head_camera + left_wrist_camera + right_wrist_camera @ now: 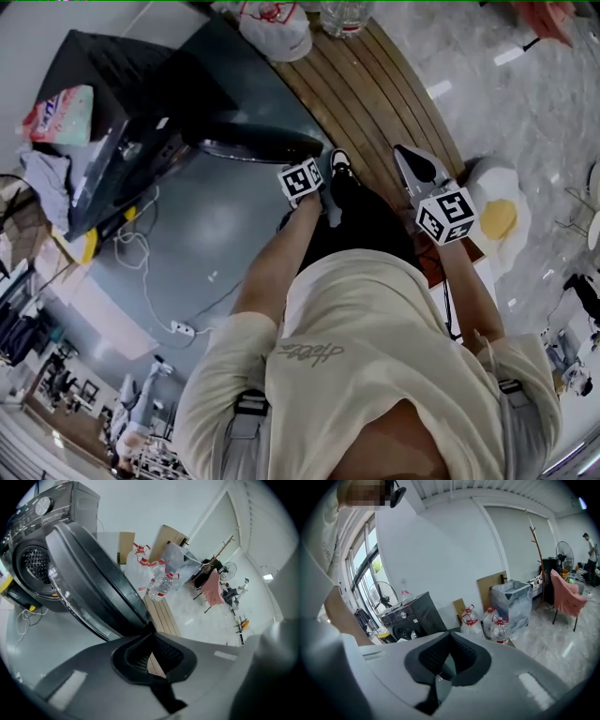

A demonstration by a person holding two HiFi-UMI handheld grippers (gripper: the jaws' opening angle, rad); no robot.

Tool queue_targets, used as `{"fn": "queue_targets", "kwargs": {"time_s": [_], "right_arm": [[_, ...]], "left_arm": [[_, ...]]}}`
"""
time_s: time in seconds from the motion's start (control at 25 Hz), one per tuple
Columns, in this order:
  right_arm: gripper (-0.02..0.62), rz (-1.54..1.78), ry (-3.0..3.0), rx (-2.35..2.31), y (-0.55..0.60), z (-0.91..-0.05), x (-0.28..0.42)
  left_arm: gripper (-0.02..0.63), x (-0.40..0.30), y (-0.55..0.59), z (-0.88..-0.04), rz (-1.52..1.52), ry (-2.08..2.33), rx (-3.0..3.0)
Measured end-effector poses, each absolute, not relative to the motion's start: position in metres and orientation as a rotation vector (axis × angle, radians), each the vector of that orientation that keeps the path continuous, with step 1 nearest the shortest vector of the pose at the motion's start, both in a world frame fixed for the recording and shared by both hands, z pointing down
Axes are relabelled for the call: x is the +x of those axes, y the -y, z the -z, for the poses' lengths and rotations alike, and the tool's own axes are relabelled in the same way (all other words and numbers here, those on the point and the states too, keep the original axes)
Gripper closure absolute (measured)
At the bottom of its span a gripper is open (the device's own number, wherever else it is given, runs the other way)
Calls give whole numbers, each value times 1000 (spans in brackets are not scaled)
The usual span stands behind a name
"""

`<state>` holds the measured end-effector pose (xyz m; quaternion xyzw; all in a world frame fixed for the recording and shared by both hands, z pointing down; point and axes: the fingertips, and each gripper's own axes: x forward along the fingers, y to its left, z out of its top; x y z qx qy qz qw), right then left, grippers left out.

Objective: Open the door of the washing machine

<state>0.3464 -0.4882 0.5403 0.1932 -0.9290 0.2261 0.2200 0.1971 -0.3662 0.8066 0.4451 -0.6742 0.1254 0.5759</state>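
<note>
Round dark door (93,583) stands open on black washing machine (70,498).

Open door (258,142) juts out; floor (202,234) beside it lies free.

White plaster walls (454,541), glossy pale grey floor (562,644). Tall windows (363,569) at left, daylight through. Pink padded chair (567,597) near wooden coat stand (536,550) and black pedestal fan (565,550). Brown slatted wooden platform (375,103) on floor.

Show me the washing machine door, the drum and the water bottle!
washing machine door (89,576): left gripper view, its dark middle.
drum (35,563): left gripper view, its holey metal wall.
water bottle (161,588): left gripper view, its clear body.
</note>
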Motion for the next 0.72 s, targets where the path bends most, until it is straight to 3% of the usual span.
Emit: {"fn": "queue_targets", "kwargs": {"time_s": [0.72], "right_arm": [[594, -658, 2520, 507, 513, -566, 363]], "left_arm": [[589, 142, 467, -788, -256, 1698, 1130]]}}
